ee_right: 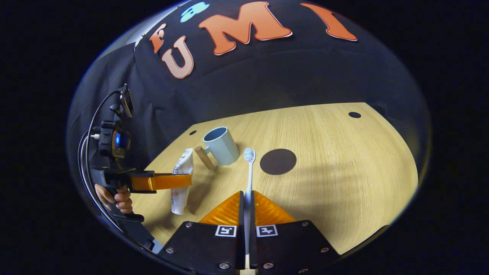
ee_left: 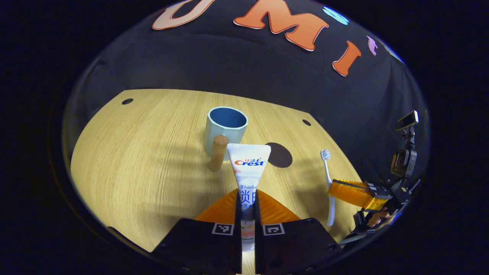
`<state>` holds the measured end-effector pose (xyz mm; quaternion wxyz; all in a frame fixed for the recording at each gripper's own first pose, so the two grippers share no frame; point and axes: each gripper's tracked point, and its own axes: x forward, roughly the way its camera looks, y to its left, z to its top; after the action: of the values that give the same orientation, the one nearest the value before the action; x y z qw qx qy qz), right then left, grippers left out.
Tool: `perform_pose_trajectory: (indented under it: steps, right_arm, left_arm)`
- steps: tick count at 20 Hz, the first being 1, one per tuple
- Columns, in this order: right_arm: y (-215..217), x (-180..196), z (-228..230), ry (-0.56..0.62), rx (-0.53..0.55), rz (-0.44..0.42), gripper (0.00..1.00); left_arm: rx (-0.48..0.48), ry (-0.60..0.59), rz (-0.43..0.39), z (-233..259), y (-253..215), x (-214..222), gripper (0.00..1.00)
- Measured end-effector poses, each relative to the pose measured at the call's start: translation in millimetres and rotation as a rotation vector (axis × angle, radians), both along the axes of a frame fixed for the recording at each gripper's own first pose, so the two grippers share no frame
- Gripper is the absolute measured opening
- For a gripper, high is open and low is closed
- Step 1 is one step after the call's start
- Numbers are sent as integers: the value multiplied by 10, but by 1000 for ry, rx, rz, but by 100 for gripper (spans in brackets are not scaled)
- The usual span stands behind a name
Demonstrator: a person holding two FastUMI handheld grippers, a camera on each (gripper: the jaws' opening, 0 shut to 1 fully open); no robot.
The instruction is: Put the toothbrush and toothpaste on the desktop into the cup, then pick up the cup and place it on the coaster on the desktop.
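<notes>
Toothbrush (ee_right: pixel 248 179) apparently points bristles-first toward cup (ee_right: pixel 221 146).

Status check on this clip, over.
Left gripper shut on white toothpaste tube. Right gripper shut on white toothbrush. Blue cup empty, path open.

Reads "Crest" in red and blue on the toothpaste (ee_left: pixel 248 168) tube, with a partial "White" printed lower down.

The fingers (ee_left: pixel 267 208) hide the toothpaste (ee_left: pixel 248 168) tube's lower part and cap.
</notes>
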<state>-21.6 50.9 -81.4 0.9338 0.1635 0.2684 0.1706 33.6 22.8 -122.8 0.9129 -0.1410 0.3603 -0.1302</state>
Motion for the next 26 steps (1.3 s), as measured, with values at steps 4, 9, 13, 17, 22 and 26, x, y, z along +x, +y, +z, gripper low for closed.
perform_pose_trajectory:
  steps: [4,9,13,17,22,26]
  right_arm:
    - [-50,41,144,-89,9,-8,5]
    - [-52,89,339,-203,17,-16,4]
    - [-46,188,505,-261,34,-23,5]
    - [-63,279,538,-273,38,-31,5]
    - [-61,329,574,-291,34,-26,4]
    - [-85,418,608,-306,37,-33,4]
  left_arm:
    - [-29,-92,33,124,104,85,13]
    - [-8,-242,72,313,259,251,13]
    - [39,-317,107,446,367,367,13]
    - [28,-374,140,602,429,518,13]
    - [-17,-476,237,844,569,848,13]
    - [-37,-566,307,1049,708,1039,13]
